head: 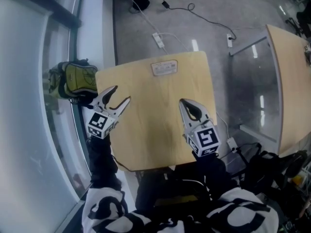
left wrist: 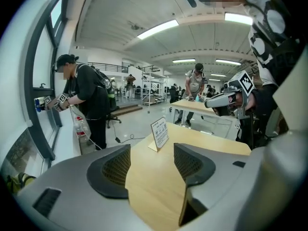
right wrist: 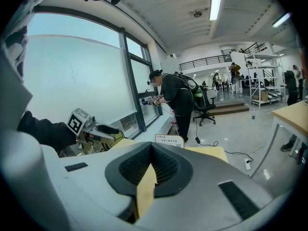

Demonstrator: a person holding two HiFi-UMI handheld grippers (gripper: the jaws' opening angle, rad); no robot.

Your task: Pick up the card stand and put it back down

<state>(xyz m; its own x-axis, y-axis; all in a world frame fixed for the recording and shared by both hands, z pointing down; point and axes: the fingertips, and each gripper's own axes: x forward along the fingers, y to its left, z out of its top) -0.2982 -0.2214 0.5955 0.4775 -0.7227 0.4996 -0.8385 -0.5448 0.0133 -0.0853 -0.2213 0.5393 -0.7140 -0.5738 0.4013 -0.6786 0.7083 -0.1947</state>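
Left claw hangs over the worktop half open and empty; right claw is closed on nothing. Card stand stands well apart near the far edge, where a clumsy nudge could topple it off.

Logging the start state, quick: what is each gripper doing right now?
Left gripper: jaws open, nothing between them.
Right gripper: jaws shut, empty.

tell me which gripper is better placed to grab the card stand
Probably left. The left gripper is open and empty, and its own view shows the card stand almost straight ahead, farther along the table. The right gripper is shut and would have to open first.
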